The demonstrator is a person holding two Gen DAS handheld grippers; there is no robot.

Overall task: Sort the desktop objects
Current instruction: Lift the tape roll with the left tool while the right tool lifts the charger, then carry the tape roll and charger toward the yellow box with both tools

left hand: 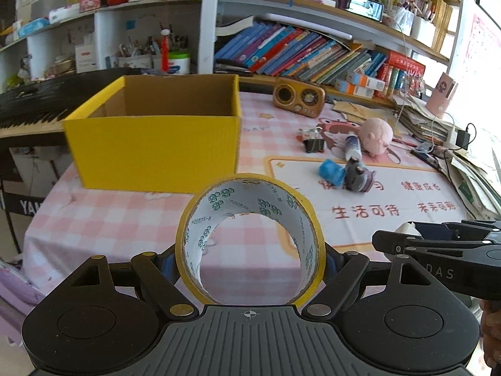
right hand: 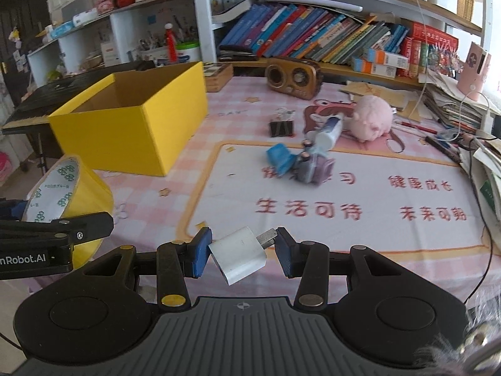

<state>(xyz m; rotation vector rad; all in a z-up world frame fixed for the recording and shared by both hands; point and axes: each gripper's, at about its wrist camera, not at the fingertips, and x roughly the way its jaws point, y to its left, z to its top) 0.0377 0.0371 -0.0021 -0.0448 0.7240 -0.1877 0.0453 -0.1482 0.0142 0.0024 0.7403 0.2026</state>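
the open top of the yellow box [left hand: 150, 144] is unobstructed, and bare checked surface [left hand: 119, 216] lies in front of it. to the right, a blue object [right hand: 280, 156], a grey figurine [right hand: 313, 167], a binder clip [right hand: 281, 128] and a pink plush [right hand: 372, 119] crowd the surface; paper stacks [right hand: 488, 169] wall its right edge.

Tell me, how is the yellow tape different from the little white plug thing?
The tape roll is a yellow ring with a hole through it; the white charger plug is a solid block with a metal tip. The tape looks bigger. The left gripper grips the tape, the right gripper the plug. Both are held above the table.
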